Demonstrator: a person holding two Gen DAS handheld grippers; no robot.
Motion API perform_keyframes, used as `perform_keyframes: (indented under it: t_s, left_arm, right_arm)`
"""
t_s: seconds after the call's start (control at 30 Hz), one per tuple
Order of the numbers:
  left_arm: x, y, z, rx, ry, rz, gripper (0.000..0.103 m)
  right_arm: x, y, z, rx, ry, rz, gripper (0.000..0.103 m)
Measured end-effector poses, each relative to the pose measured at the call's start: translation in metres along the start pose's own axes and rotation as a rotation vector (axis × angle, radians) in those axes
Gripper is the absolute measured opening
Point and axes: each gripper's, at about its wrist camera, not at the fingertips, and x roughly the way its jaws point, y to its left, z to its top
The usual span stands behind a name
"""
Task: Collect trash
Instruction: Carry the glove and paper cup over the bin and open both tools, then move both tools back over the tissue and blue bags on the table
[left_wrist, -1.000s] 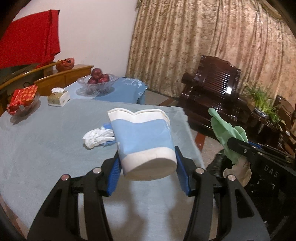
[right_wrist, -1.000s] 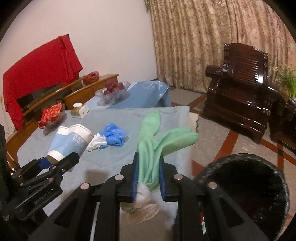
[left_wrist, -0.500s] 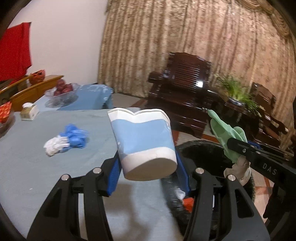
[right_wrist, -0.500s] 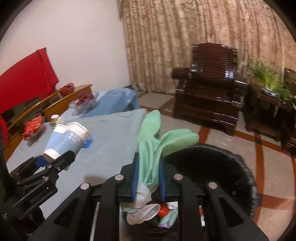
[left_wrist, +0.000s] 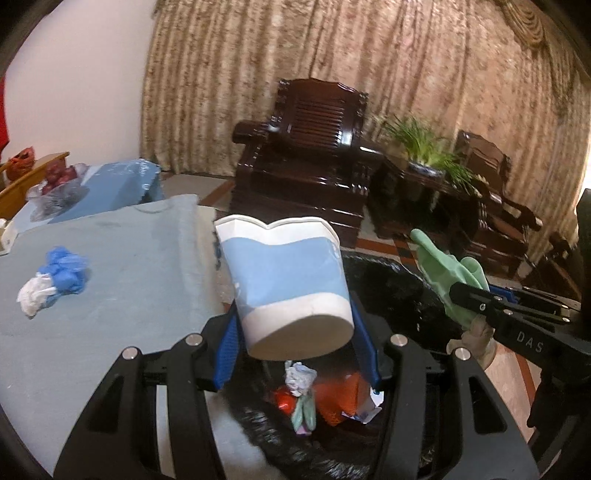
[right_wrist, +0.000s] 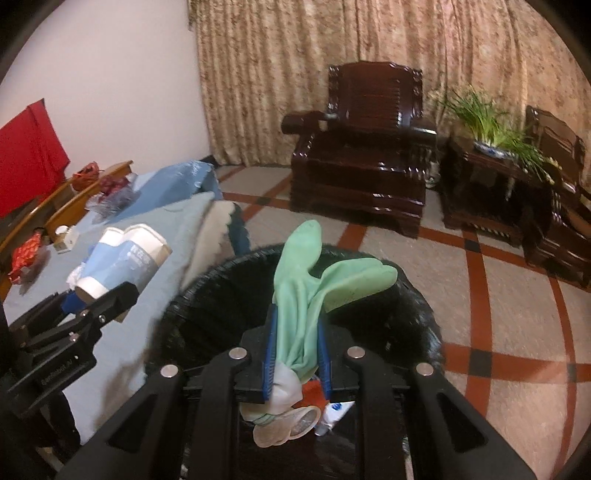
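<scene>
1. We hold a blue-and-white paper cup (left_wrist: 288, 284) in our left gripper (left_wrist: 295, 332); its blue pads (left_wrist: 229, 339) press the cup's base from both sides, jaws about half apart, rim tilted up and away.
2. The cup hangs over the near edge of the black-lined trash bin (left_wrist: 391, 291), whose mouth fills the left view from 3 to 6 o'clock.
3. Our right gripper (right_wrist: 295, 354) is nearly closed on a green rubber glove (right_wrist: 314, 288), the glove's fingers sticking up past the pads and its pale cuff drooping below.
4. In the right view the glove sits directly above the bin's opening (right_wrist: 207, 302).
5. Inside the bin we see crumpled paper (left_wrist: 299, 376) and orange scraps (left_wrist: 340, 398).
6. A blue-and-white wad of plastic (left_wrist: 55, 280) lies on the table's blue cloth (left_wrist: 129, 266), at 9 o'clock from the cup.
7. A dark wooden armchair (right_wrist: 365, 155) stands beyond the bin at 12 o'clock.
</scene>
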Motion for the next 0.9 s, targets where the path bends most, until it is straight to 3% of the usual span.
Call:
perform_keyframes:
  t_s: [0.2,0.3,0.4,0.43,0.6,0.67,0.77,0.9]
  left_arm:
    - [0.028,-0.015,-0.005,0.019,0.026,-0.037,0.052]
    - [0.034,-0.016,-0.007,0.019,0.033,-0.06,0.06]
    - [0.036,-0.016,-0.009,0.006,0.036,-0.087,0.076]
    - [0.036,-0.015,-0.01,0.003,0.034,-0.091,0.08]
    - [0.029,-0.004,-0.012,-0.006,0.031,-0.077,0.085]
    - [0.021,0.005,-0.012,-0.007,0.017,-0.052,0.087]
    - [0.006,0.023,-0.011,-0.026,-0.008,-0.007,0.09]
    - [-0.02,0.049,-0.005,-0.056,-0.046,0.067,0.094]
  right_arm:
    - [0.009,-0.018,-0.007,0.02,0.025,-0.016,0.019]
    - [0.011,-0.023,-0.011,0.024,0.028,-0.024,0.022]
    - [0.014,-0.031,-0.013,0.045,0.032,-0.03,0.037]
    - [0.014,-0.032,-0.013,0.047,0.032,-0.039,0.049]
    - [0.009,-0.034,-0.013,0.053,0.019,-0.068,0.07]
    - [0.005,-0.032,-0.013,0.059,-0.001,-0.067,0.086]
    - [-0.001,-0.022,-0.009,0.057,-0.031,-0.036,0.097]
    - [-0.007,0.0,-0.002,0.042,-0.065,0.018,0.097]
